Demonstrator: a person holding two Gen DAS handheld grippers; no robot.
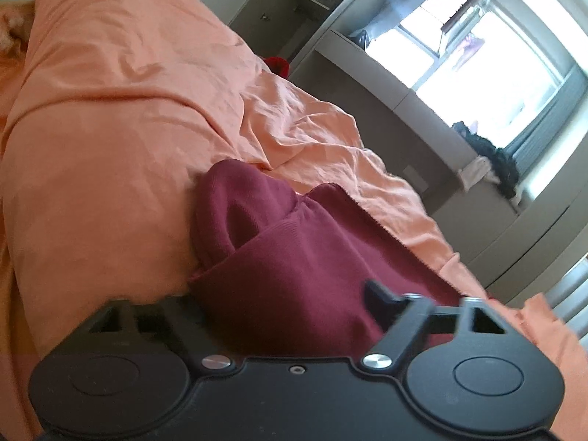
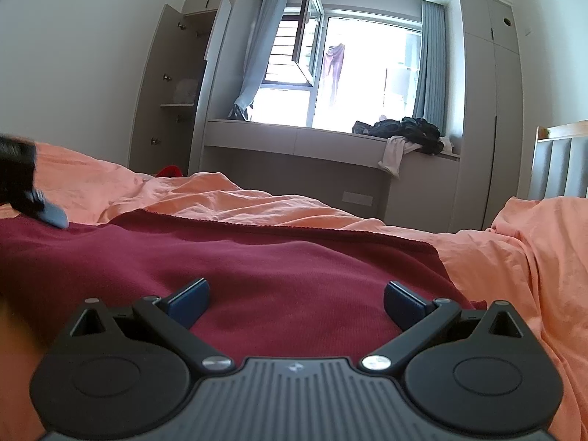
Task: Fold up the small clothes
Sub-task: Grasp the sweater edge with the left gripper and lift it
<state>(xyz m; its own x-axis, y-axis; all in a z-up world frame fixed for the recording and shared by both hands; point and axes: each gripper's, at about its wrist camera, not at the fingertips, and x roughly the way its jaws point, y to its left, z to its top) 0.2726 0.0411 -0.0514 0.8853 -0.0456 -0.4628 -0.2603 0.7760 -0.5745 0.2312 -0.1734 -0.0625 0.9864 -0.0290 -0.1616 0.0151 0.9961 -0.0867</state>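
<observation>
A maroon knit garment lies spread on the orange bedsheet, with a bulging fold at its far left end. My left gripper sits low on this end. Its jaws stand wide apart with the cloth bunched between them. One fingertip rests on the cloth and the other is hidden under the fold. In the right wrist view, the garment fills the foreground. My right gripper hovers open just over it, nothing pinched between its blue pads. A left gripper finger shows at the far left.
The rumpled orange sheet covers the bed around the garment. Beyond the bed are a window bench with a pile of dark clothes, an open wardrobe, a small red item and a padded headboard at the right.
</observation>
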